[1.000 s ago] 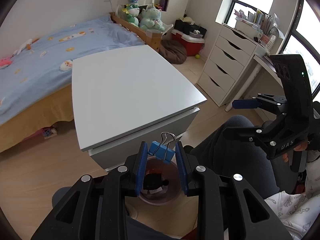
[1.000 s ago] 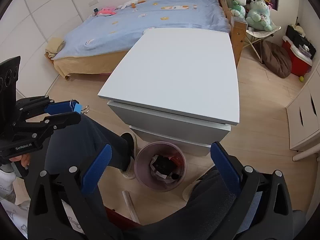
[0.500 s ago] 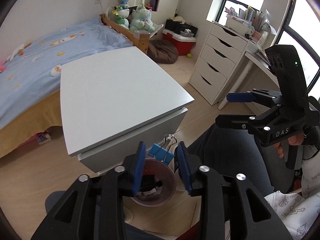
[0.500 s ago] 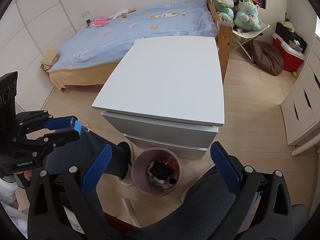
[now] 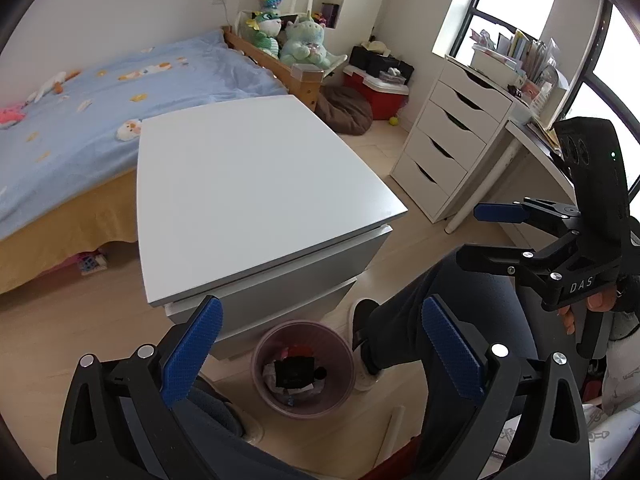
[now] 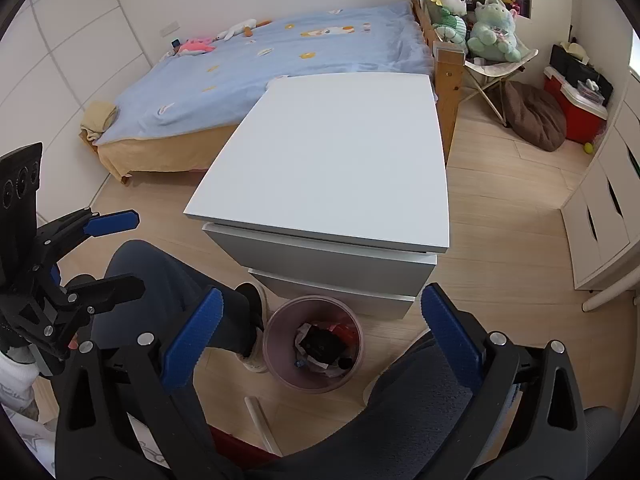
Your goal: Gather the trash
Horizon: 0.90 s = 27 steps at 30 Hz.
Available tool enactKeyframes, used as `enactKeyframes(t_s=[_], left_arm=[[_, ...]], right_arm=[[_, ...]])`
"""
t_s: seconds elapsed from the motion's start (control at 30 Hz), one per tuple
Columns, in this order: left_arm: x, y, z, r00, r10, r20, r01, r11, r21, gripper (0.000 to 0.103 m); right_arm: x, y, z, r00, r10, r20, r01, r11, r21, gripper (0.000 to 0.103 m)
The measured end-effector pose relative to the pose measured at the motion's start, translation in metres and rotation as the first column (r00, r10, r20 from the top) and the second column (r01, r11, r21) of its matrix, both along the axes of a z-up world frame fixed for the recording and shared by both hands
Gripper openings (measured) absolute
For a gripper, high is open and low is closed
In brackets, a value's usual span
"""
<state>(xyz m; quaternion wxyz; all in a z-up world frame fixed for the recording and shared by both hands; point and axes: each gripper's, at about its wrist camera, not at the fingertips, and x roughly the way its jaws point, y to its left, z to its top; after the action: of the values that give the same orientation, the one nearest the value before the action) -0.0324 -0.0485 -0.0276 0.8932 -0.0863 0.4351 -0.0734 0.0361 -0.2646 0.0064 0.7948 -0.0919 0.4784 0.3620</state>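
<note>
A pinkish round trash bin (image 5: 260,360) stands on the floor in front of the white cabinet (image 5: 248,184), with dark and crumpled trash inside. My left gripper (image 5: 320,344) hangs open and empty above the bin. My right gripper (image 6: 318,340) is open and empty, also above the bin (image 6: 276,332). Each gripper shows in the other's view: the right one (image 5: 490,234) at the right, the left one (image 6: 120,248) at the left, both open. The blue binder clip is not visible now.
A bed with a blue cover (image 5: 100,88) lies behind the cabinet. A white drawer unit (image 5: 448,148) and desk stand at the right. A person's legs in dark trousers (image 5: 460,312) flank the bin. A red cooler (image 5: 376,92) and brown cushion sit by the far wall.
My left gripper was shut on a blue binder clip over the bin; it has opened wide and the clip is gone from it. The right gripper stayed open.
</note>
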Motion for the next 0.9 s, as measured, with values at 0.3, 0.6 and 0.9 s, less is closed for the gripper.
enactKeyframes(t_s=[0.3, 0.6, 0.9], left_arm=[[0.004, 0.012, 0.009, 0.999, 0.044, 0.026, -0.045, 0.999, 0.013, 0.096], [0.021, 0.031, 0.036, 0.990, 0.096, 0.103, -0.100, 0.994, 0.039, 0.096], [0.041, 0.045, 0.048, 0.987, 0.113, 0.110, -0.114, 0.993, 0.000, 0.097]], right_arm=[[0.004, 0.014, 0.011, 1.000, 0.013, 0.028, -0.013, 1.000, 0.014, 0.099], [0.024, 0.036, 0.038, 0.993, 0.022, 0.115, -0.027, 0.999, 0.045, 0.099], [0.045, 0.052, 0.063, 0.988, 0.041, 0.146, -0.052, 0.996, 0.073, 0.099]])
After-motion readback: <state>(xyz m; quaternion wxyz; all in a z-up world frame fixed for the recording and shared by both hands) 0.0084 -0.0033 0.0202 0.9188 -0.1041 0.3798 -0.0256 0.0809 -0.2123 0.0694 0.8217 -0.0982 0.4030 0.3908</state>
